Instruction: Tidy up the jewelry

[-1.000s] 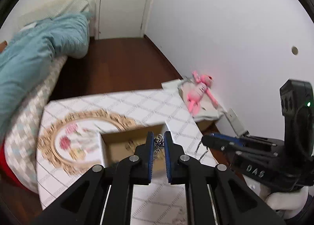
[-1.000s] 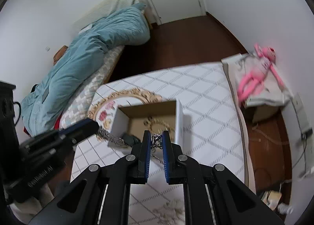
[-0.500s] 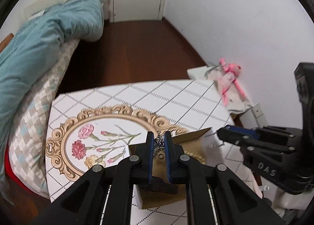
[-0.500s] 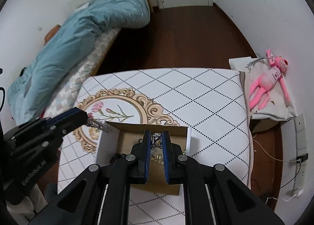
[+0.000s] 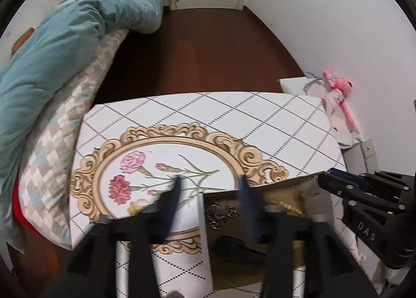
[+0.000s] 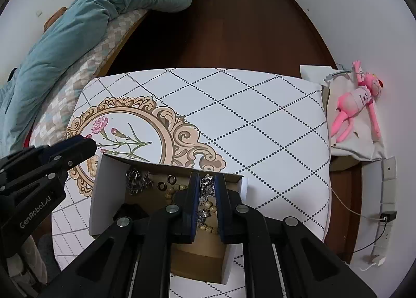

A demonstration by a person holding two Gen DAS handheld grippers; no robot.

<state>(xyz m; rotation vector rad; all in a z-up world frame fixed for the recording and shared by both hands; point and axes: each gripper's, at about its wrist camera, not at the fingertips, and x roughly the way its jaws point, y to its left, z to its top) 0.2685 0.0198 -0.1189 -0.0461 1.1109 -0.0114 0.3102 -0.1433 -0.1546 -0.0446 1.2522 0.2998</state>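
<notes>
The surface (image 6: 260, 121) is covered in white crossed by a diamond grid of black dotted lines, with a gold scrolled oval frame (image 6: 179, 131) printed around pink carnations on green stems. The cardboard box (image 6: 104, 194) is white outside and brown inside. A silver chain (image 6: 136, 181) and beige beads (image 6: 208, 207) are seen within it. Both grippers are black with blue pads. The duvet (image 6: 104, 12) is teal, the mattress checked in beige and white, the floor dark brown, the plush toy (image 6: 358, 103) pink.
</notes>
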